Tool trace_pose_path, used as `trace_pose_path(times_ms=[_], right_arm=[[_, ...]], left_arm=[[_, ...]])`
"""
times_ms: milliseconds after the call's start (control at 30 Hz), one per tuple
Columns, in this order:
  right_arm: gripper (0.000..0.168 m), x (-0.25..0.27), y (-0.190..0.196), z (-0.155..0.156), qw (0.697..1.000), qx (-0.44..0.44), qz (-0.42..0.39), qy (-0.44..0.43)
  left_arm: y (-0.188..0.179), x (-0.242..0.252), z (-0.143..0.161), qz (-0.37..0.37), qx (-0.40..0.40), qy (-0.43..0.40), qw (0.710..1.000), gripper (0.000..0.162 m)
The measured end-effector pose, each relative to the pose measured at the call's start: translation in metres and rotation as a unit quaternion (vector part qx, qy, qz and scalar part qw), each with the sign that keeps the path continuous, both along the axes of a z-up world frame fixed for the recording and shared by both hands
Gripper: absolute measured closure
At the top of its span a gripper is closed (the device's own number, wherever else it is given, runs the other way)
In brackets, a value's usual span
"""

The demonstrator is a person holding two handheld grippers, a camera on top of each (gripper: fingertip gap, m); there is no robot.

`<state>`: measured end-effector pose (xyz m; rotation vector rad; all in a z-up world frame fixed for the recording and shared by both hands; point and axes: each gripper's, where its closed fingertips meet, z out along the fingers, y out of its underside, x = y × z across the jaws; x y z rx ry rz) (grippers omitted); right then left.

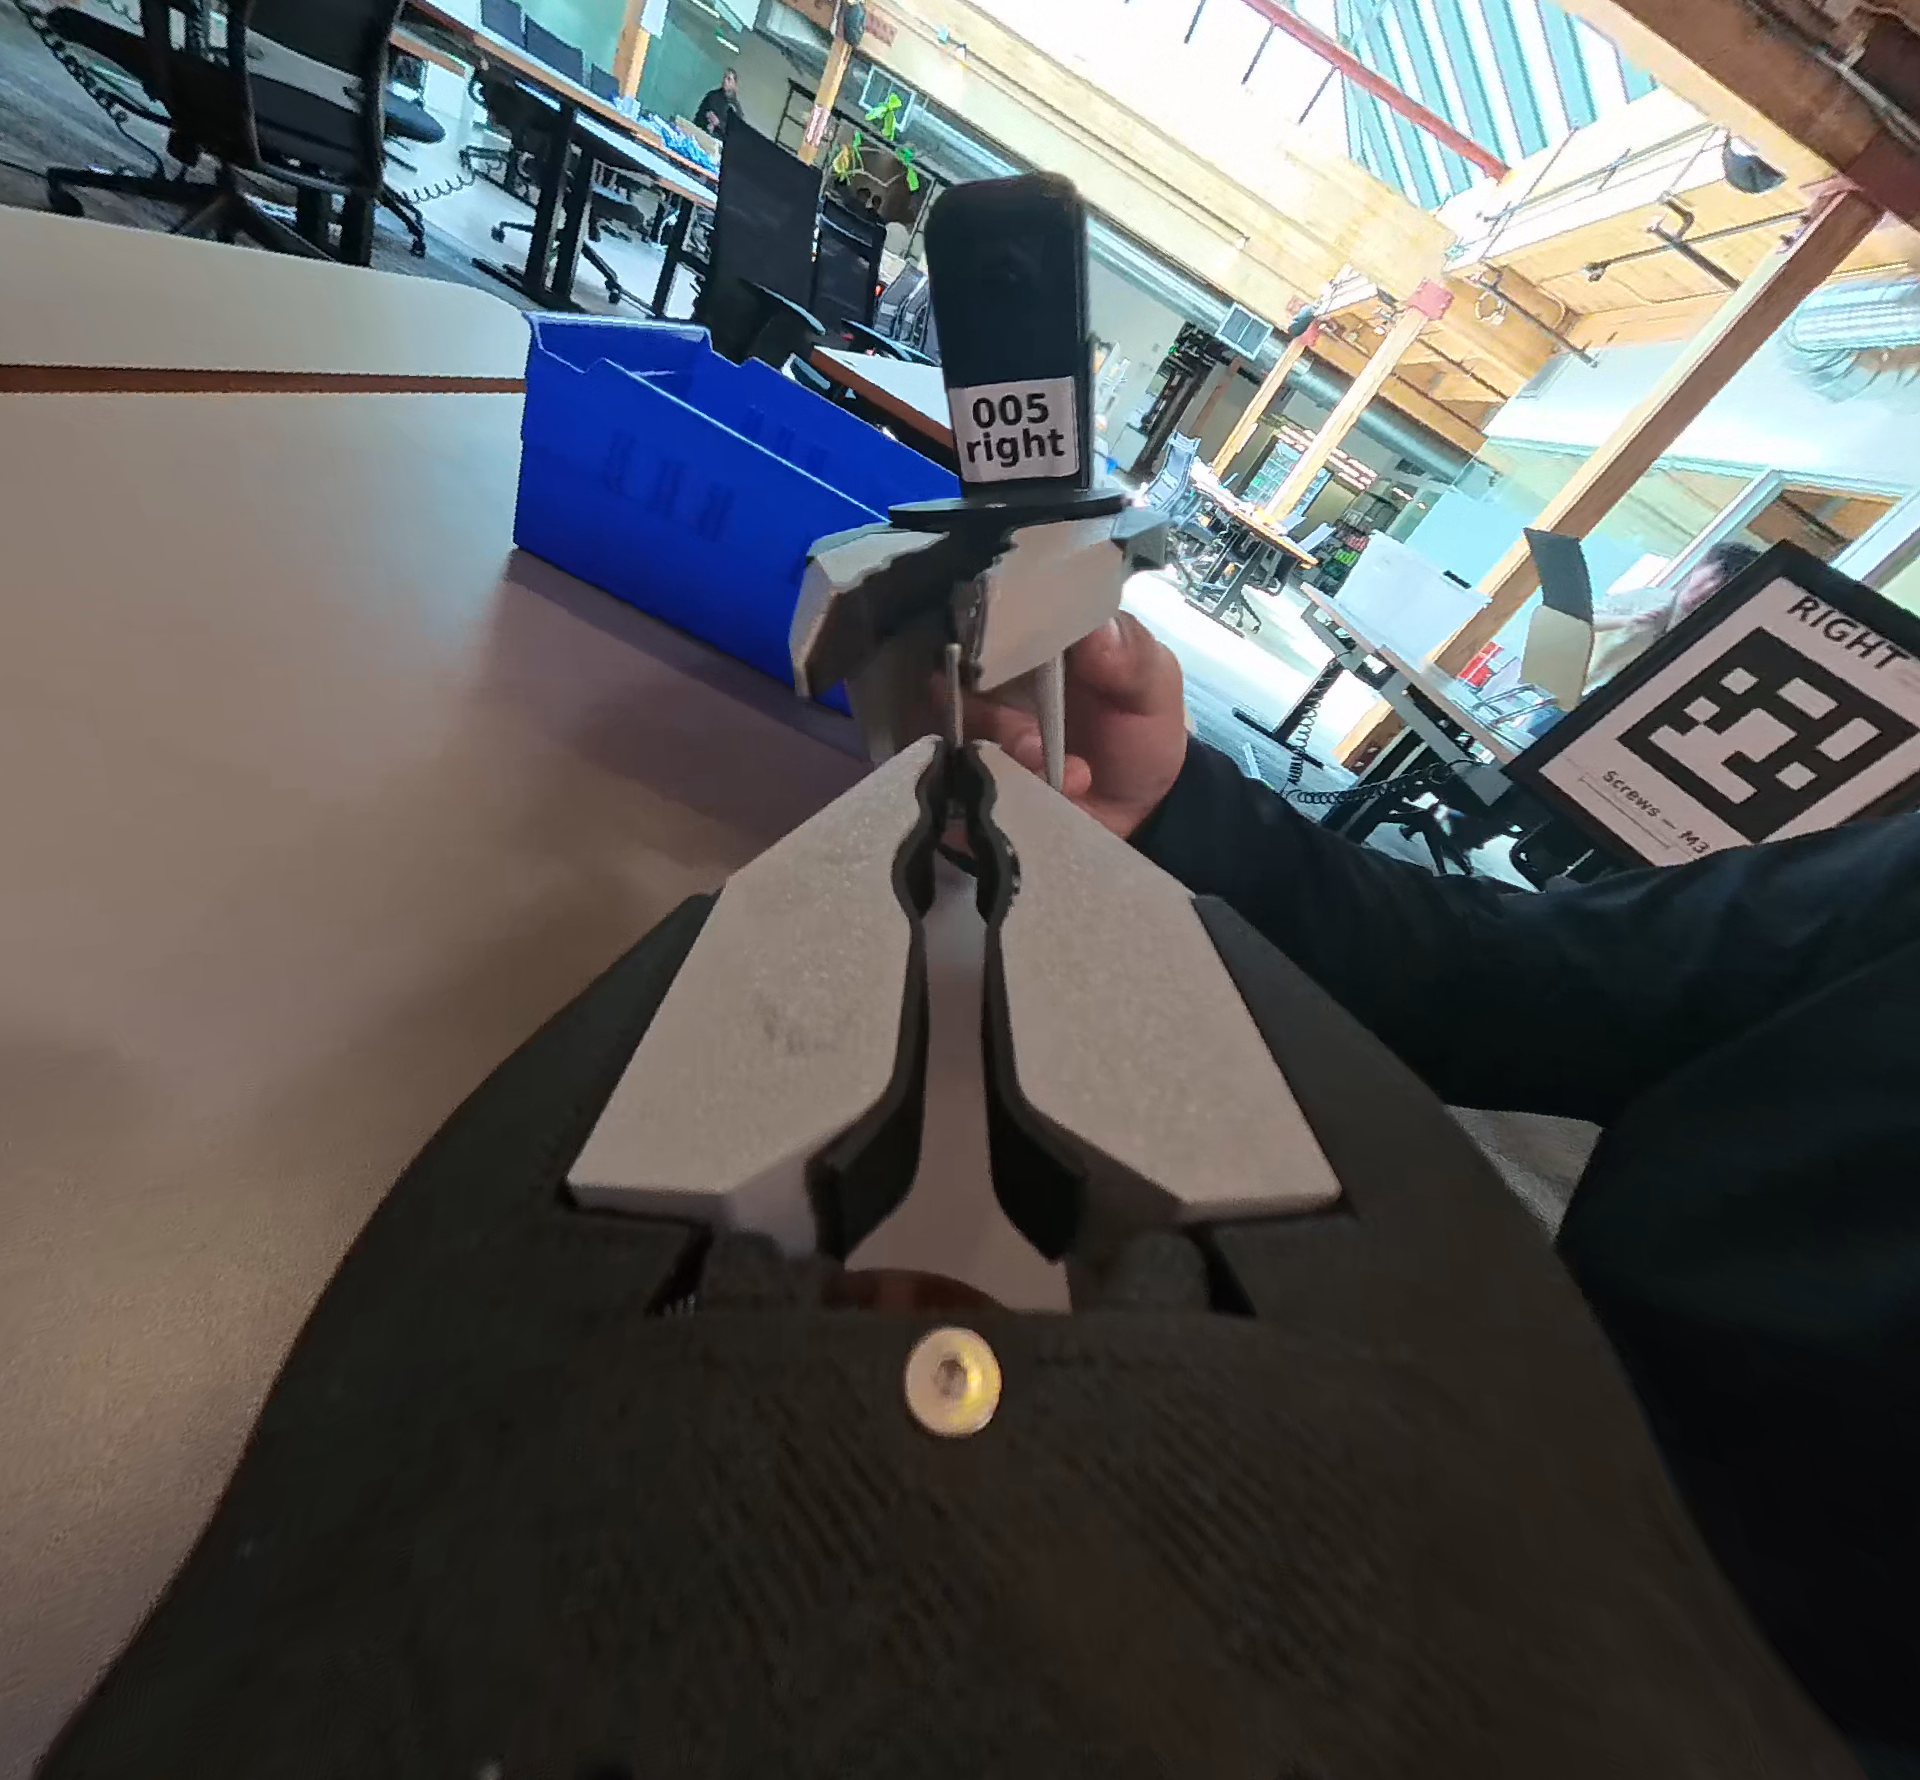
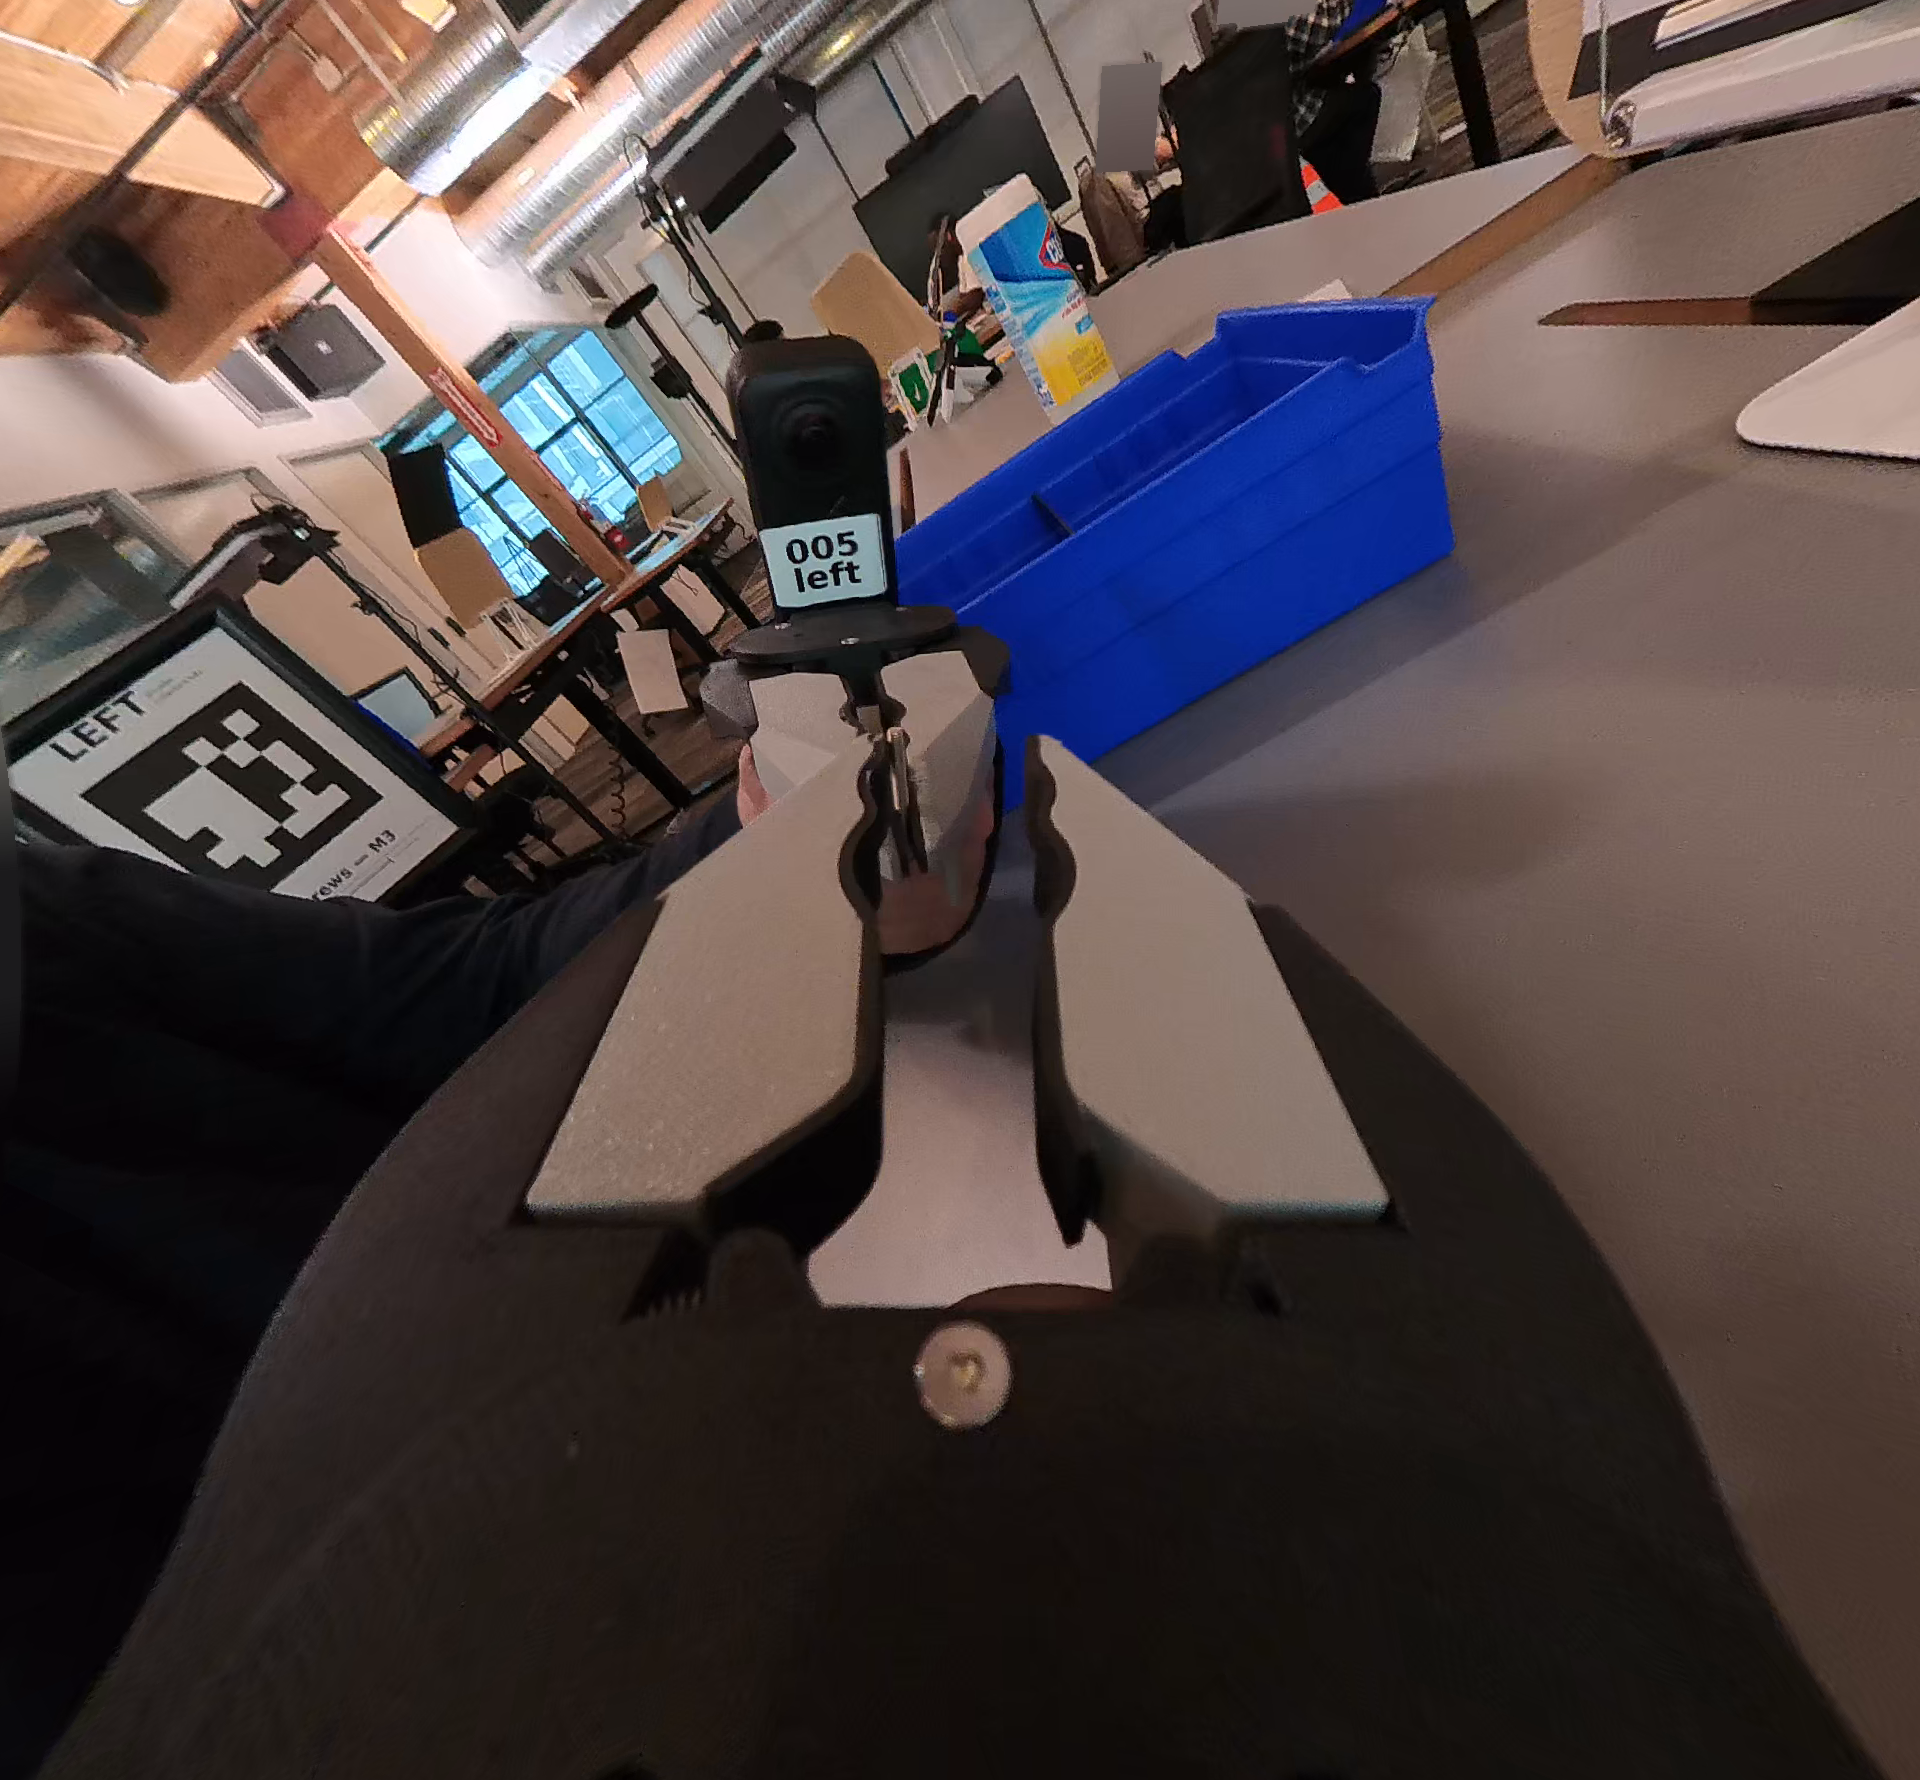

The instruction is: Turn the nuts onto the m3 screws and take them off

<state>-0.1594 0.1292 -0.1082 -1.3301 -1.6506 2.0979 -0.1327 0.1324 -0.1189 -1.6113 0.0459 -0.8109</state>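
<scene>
- The left tool [image 1: 951, 774] has its two grey fingers pressed together at the tips, pinching the lower end of a thin metal screw [image 1: 953, 696] that stands up out of them.
- The right tool [image 2: 951, 795] faces it with its fingers parted, a clear gap between the tips; nothing is gripped between them.
- In the right wrist view the screw [image 2: 896, 774] shows just beyond the right tool's left fingertip [image 2: 831, 816], held up off the table [image 2: 1558, 847].
- Whether a nut sits on the screw is too small to tell.
- Each tool carries a black camera with a white printed label on its body.
- A blue plastic bin [image 2: 1195, 525] with dividers rests on the table, just behind the two tools.
- Framed boards with black-and-white square markers and printed lines stand by the person's dark sleeves: one [image 1: 1756, 722] in the left view, another [image 2: 229, 774] in the right.
- A printed wipes canister [image 2: 1039, 317] stands beyond the bin.
</scene>
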Motion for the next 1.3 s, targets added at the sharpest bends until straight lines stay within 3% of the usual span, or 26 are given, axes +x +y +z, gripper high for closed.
trace_pose_path(times_ms=[367, 500, 633, 733, 833, 967, 1100, 1300], right_arm=[[0.149, -0.006, 0.022, -0.008, 0.998, 0.039, -0.057, -0.011], [0.146, -0.005, 0.023, -0.04, 0.988, 0.133, -0.049, -0.056], [0.147, -0.001, 0.021, -0.091, 0.955, 0.274, -0.033, -0.104], [0.146, 0.0, 0.016, -0.103, 0.946, 0.303, -0.019, -0.111], [0.146, -0.005, 0.015, -0.084, 0.956, 0.281, -0.04, -0.069], [0.151, 0.0, 0.015, -0.033, 0.984, 0.172, -0.05, 0.016], [0.158, 0.01, 0.018, 0.004, 0.992, 0.085, -0.051, 0.079], [0.155, 0.012, 0.002, 0.004, 0.993, 0.085, -0.024, 0.079]], left_arm=[[-0.004, -0.004, 0.008, 0.001, 0.027, 0.005, 1.0, 0.162], [-0.008, -0.003, 0.015, 0.003, 0.063, 0.032, 0.998, 0.162], [-0.008, -0.003, 0.008, 0.003, 0.056, 0.058, 0.997, 0.162], [-0.009, -0.002, 0.008, 0.001, 0.063, 0.077, 0.995, 0.162], [-0.005, -0.008, -0.002, 0.012, 0.043, 0.095, 0.994, 0.162], [-0.003, -0.007, -0.005, 0.014, 0.041, 0.099, 0.994, 0.162], [-0.003, -0.006, -0.004, 0.012, 0.039, 0.091, 0.995, 0.162], [0.0, 0.002, -0.009, 0.007, 0.029, 0.102, 0.994, 0.162]])
